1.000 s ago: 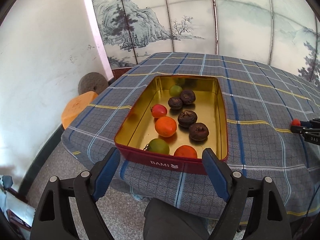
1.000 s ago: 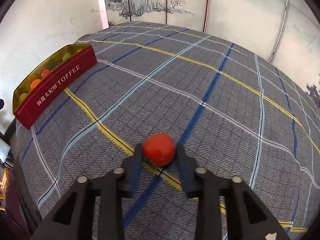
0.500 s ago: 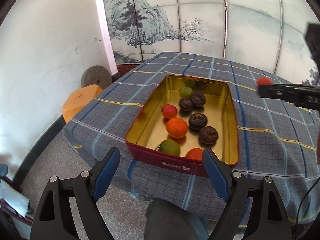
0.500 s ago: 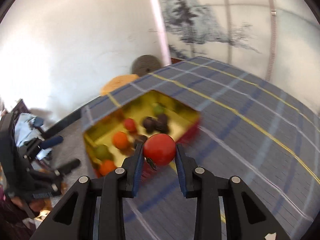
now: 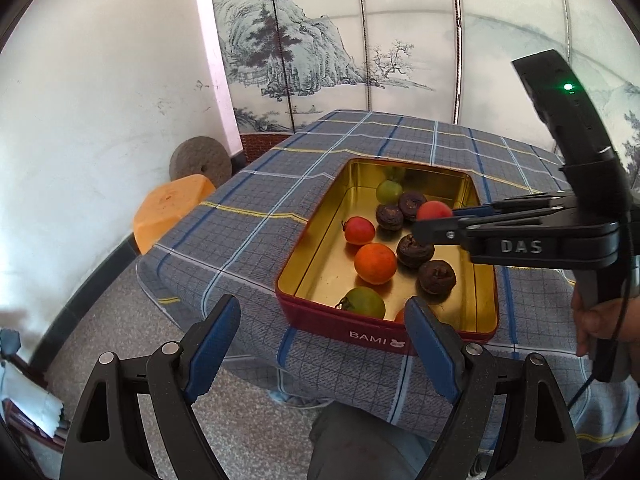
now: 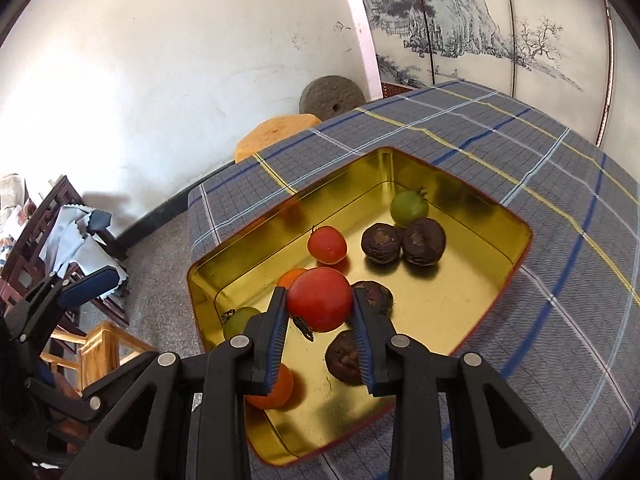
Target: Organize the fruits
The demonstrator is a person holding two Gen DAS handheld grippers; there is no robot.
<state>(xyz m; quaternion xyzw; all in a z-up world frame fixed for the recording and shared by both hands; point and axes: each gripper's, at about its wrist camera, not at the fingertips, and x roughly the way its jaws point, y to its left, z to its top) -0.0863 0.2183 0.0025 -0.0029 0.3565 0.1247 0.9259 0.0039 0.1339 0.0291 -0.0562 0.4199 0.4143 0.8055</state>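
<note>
A red tin (image 5: pixel 372 334) with a gold inside (image 6: pixel 460 304) stands on the checked tablecloth and holds several fruits: a red tomato (image 5: pixel 359 230) (image 6: pixel 327 244), oranges (image 5: pixel 375 263), green tomatoes (image 5: pixel 389 191) (image 6: pixel 409 207) and dark brown fruits (image 5: pixel 437 277) (image 6: pixel 423 241). My right gripper (image 6: pixel 320 300) is shut on a red tomato (image 6: pixel 319 299) and holds it above the tin's middle; it also shows in the left wrist view (image 5: pixel 434 212). My left gripper (image 5: pixel 324 344) is open and empty, off the table's near edge, in front of the tin.
The tablecloth (image 5: pixel 256 196) hangs over the table's near edge. An orange stool (image 5: pixel 172 210) and a round stone disc (image 5: pixel 200 160) stand by the white wall at left. Wooden chairs with cloths (image 6: pixel 64 240) stand on the floor. A painted screen (image 5: pixel 360 40) is behind the table.
My right gripper has carried the red tomato from the open tablecloth at right over to above the tin. My left gripper has drawn back a little and stayed open.
</note>
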